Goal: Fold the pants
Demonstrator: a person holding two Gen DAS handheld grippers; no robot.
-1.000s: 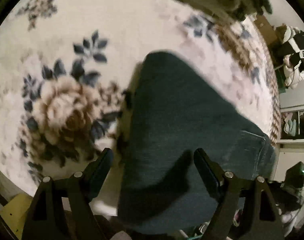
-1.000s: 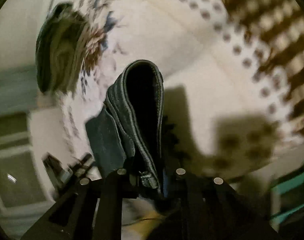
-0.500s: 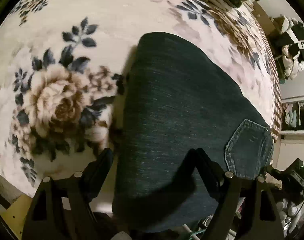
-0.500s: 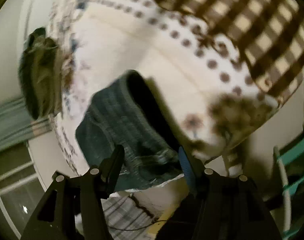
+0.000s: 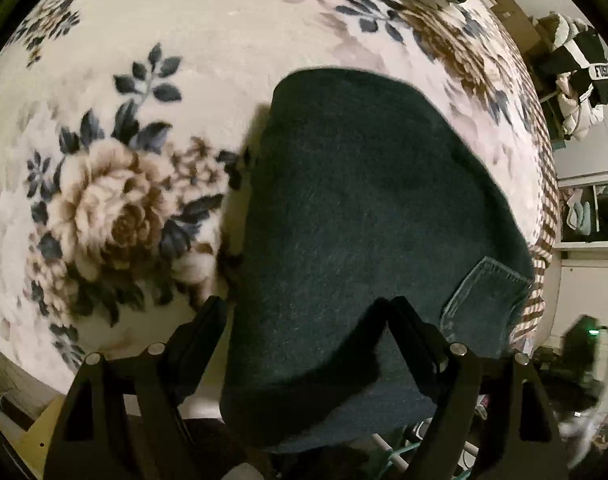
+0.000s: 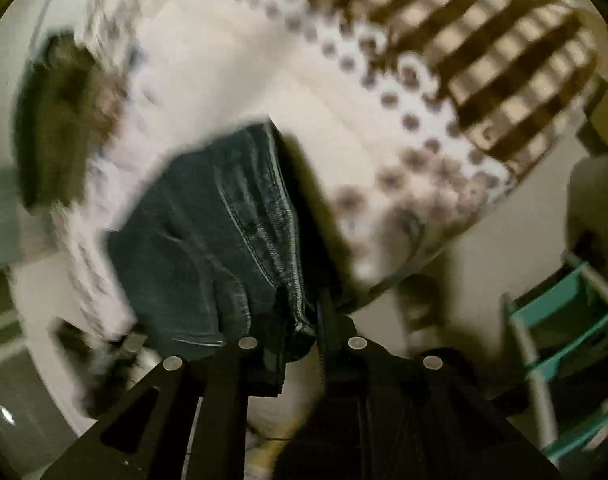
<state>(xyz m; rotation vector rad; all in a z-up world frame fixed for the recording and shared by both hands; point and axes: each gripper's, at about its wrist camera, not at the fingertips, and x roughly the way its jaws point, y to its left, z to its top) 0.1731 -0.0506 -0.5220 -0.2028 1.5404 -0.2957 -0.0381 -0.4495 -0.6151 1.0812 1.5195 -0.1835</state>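
Note:
Dark blue jeans [image 5: 356,216] lie folded on a floral blanket, a back pocket [image 5: 484,300] showing at the right. My left gripper [image 5: 304,328] is open and hovers over the near edge of the jeans, its fingers apart on either side of the cloth. In the right wrist view the jeans [image 6: 207,240] show their stitched seam edge. My right gripper [image 6: 304,320] is shut on that seam edge of the jeans.
The floral blanket [image 5: 103,208] covers the bed, with a checked and dotted cover [image 6: 484,72] at its far side. A pile of clothes [image 5: 580,80] sits at the right. A teal rack [image 6: 564,320] stands beside the bed.
My right gripper opened half a second ago and has closed again on the jeans' seam edge. The left gripper stayed open and shifted slightly over the jeans.

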